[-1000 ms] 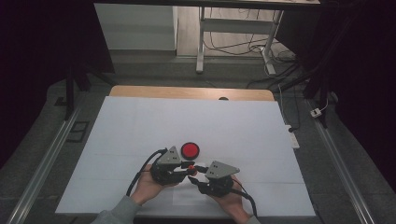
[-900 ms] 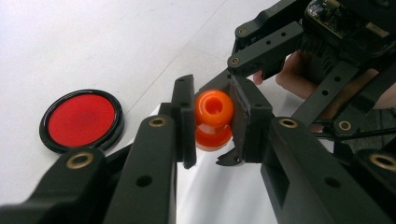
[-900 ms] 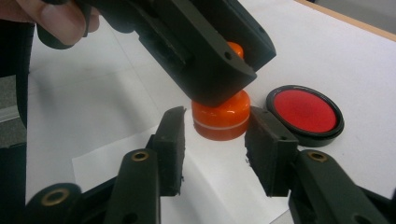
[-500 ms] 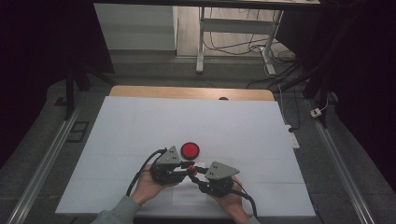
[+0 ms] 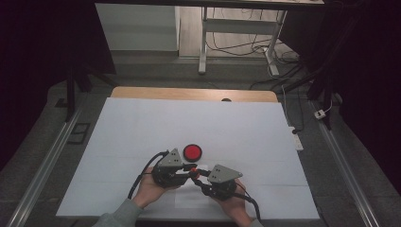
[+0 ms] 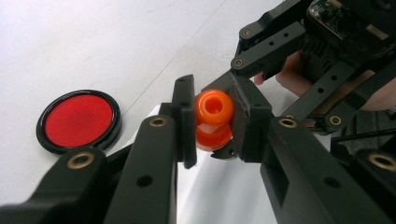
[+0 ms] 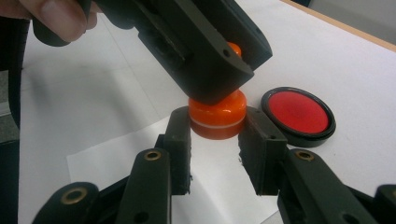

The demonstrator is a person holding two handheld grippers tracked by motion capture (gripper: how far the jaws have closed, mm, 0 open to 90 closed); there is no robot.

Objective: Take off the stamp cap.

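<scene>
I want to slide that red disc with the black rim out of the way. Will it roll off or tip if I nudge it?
Probably neither. The red disc lies flat and low on the white table, so a nudge should slide it, not tip it. Its raised black rim looks rigid, likely stiff plastic or glass. The glossy face suggests a smooth, slippery surface, so pushing the rim seems safer than pinching it.

So there's this small glossy orange bottle (image 7: pixel 217 119) with a pale seam ring around it and a rounded top with a hole in it (image 6: pixel 213 103), held up off the tabletop, close to the near edge around the middle. The red disc lid (image 5: pixel 192 152) with a black rim lies flat just beyond it, a bit to the left.
</scene>
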